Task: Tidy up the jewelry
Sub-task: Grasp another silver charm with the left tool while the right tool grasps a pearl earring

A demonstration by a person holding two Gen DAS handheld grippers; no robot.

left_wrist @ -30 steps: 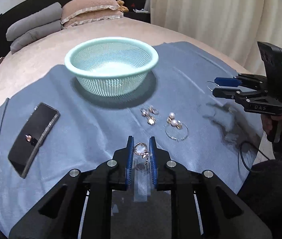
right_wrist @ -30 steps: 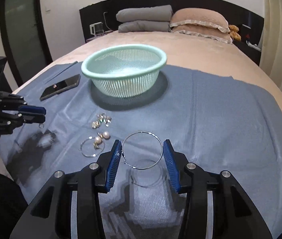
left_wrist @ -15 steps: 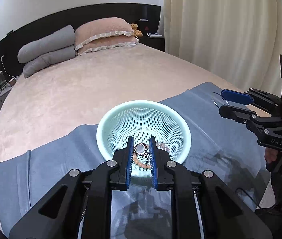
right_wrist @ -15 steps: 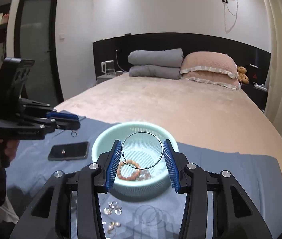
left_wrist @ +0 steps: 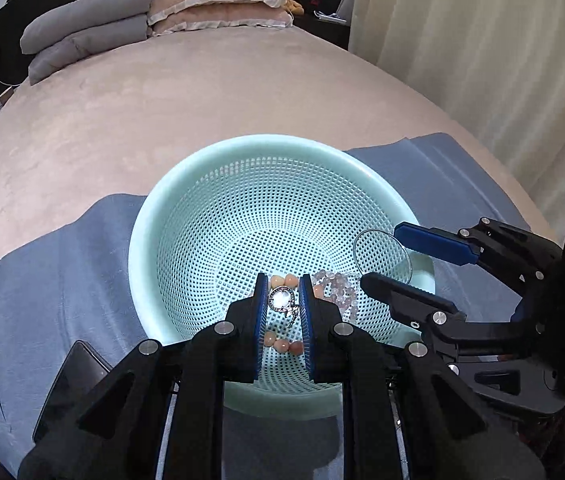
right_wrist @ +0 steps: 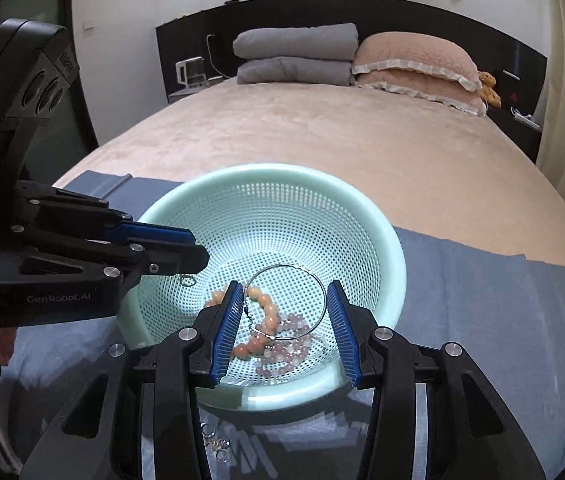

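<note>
A mint green mesh basket (left_wrist: pixel 202 196) (right_wrist: pixel 386 248) stands on a blue cloth on the bed. Inside lie an orange bead bracelet (right_wrist: pixel 270 312) and a pale pink bead bracelet (right_wrist: pixel 294 350) (left_wrist: pixel 336 286). My left gripper (left_wrist: pixel 282 306) is shut on a small round silver ring with a pearl face (left_wrist: pixel 281 300), held over the basket's inside. My right gripper (right_wrist: pixel 284 312) is shut on a large thin silver hoop (right_wrist: pixel 324 296), also over the basket; it shows in the left wrist view (left_wrist: pixel 384 254) too.
A black phone (left_wrist: pixel 70 388) lies on the blue cloth (left_wrist: pixel 50 272) left of the basket. Several small silver earrings (right_wrist: pixel 216 442) lie on the cloth in front of the basket. Pillows (right_wrist: pixel 414 60) are at the bed's head, curtains (left_wrist: pixel 482 48) to the right.
Both grippers have lifted from the cloth and moved forward over the basket, each still holding its piece. The basket now fills the middle of both views.
</note>
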